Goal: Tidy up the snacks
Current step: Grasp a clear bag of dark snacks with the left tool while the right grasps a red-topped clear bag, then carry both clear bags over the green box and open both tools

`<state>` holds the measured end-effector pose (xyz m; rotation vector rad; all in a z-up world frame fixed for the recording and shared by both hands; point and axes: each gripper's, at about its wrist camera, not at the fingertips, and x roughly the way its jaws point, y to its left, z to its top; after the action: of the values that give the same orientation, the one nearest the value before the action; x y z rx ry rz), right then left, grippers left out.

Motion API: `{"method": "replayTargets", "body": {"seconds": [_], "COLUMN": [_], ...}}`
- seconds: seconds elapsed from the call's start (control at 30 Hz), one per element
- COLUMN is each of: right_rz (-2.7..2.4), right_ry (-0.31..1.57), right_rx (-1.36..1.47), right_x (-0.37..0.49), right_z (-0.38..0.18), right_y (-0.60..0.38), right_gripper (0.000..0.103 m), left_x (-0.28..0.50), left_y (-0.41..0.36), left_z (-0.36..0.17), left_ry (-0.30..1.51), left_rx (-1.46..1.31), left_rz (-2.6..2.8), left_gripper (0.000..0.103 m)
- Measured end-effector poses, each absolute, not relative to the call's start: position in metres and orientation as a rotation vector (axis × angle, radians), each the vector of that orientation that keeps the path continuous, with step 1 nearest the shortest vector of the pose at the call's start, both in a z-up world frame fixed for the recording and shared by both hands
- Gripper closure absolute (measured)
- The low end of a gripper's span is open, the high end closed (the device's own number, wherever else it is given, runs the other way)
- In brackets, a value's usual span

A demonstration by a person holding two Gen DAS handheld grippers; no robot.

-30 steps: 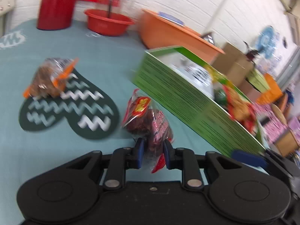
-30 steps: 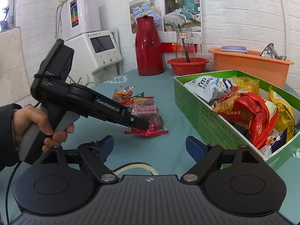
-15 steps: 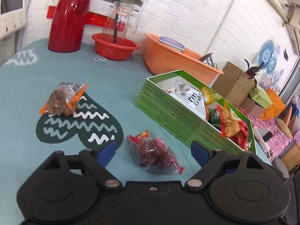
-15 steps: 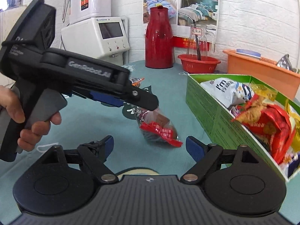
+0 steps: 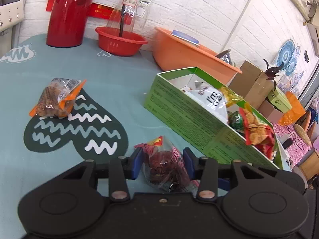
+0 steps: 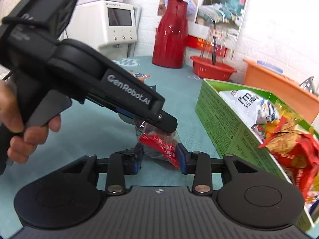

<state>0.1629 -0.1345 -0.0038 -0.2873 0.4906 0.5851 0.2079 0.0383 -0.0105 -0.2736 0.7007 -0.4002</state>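
Apparently both hand-held grippers (image 5: 163,164) flank red snack (image 5: 166,167).

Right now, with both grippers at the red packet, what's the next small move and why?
Probably open the left gripper and back it off. Both sets of jaws have just been closing with the red packet between them. The right gripper looks pressed on it, and the green box lies just to its right, so it can carry alone.

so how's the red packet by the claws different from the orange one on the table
The red packet sits between both claws, near the green box; the orange packet lies alone, farther off, on the dark heart print. The red packet holds dark reddish pieces, the orange one brown. Both are clear wrappers, not yet in the box.
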Motion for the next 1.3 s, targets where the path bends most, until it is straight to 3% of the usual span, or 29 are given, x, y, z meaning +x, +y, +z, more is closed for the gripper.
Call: {"method": "replayTargets", "body": {"seconds": [0.53, 1.0, 1.03, 1.1, 1.13, 1.2, 1.3], "right_rz": [0.437, 0.295, 0.292, 0.303, 0.31, 0.293, 0.287], "right_ry": [0.23, 0.204, 0.207, 0.218, 0.226, 0.249, 0.237], "right_rx": [-0.16, -0.121, -0.118, -0.103, -0.101, -0.119, -0.115], "right_x": [0.128, 0.173, 0.177, 0.189, 0.193, 0.198, 0.192], "right_z": [0.064, 0.061, 0.058, 0.051, 0.046, 0.039, 0.03], "right_y": [-0.208, -0.275, -0.277, -0.278, -0.278, -0.279, -0.28], "right_gripper": [0.048, 0.048, 0.046, 0.038, 0.022, 0.002, 0.002], "left_x": [0.198, 0.262, 0.267, 0.274, 0.276, 0.275, 0.274], "left_y": [-0.037, -0.115, -0.118, -0.12, -0.118, -0.111, -0.104], "left_z": [0.084, 0.076, 0.074, 0.068, 0.065, 0.059, 0.052], "left_ry": [0.493, 0.495, 0.497, 0.509, 0.515, 0.513, 0.535], "left_rx": [-0.21, -0.191, -0.183, -0.162, -0.162, -0.164, -0.141], "left_rz": [-0.556, -0.66, -0.65, -0.598, -0.57, -0.55, -0.526], "left_gripper": [0.031, 0.028, 0.025, 0.002, 0.0, 0.0, 0.0]}}
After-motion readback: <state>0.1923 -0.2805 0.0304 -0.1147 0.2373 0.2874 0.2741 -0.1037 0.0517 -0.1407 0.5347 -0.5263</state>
